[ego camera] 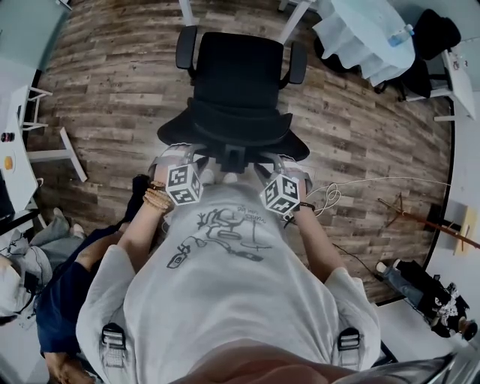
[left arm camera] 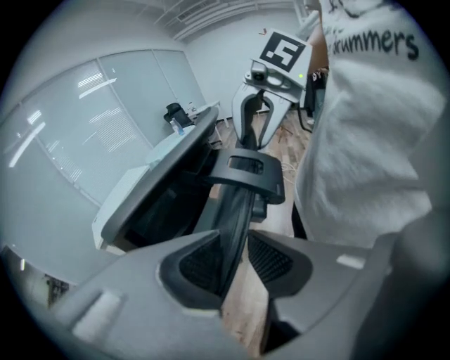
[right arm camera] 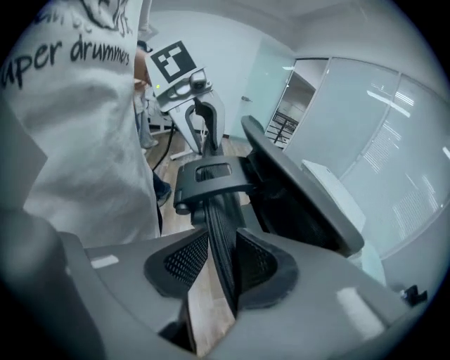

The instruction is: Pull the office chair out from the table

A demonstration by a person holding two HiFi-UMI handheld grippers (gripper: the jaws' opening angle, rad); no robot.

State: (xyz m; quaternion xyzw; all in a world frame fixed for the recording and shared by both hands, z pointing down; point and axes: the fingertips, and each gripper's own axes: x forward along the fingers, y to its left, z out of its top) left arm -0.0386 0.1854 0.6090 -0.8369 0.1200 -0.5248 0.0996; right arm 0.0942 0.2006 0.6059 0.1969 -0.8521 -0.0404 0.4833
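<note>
From the head view I look down on the black office chair [ego camera: 234, 82], which stands on wood flooring with its seat facing away from me. My left gripper [ego camera: 178, 154] and right gripper [ego camera: 289, 166] are both at the top rim of its backrest. In the left gripper view the backrest edge [left arm camera: 235, 211] runs between the jaws of the left gripper [left arm camera: 235, 256]; it leans on one pad and floor shows beside the other. The right gripper [right arm camera: 214, 256] holds the backrest edge [right arm camera: 221, 218] just as loosely. Each gripper view also shows the other gripper farther along the rim.
White table legs [ego camera: 296, 19] rise just beyond the chair. A cloth-covered table [ego camera: 367, 37] with a bottle stands at the top right. A person [ego camera: 67, 292] sits at my lower left beside a white desk [ego camera: 19, 150]. Cables [ego camera: 334, 195] lie on the floor to the right.
</note>
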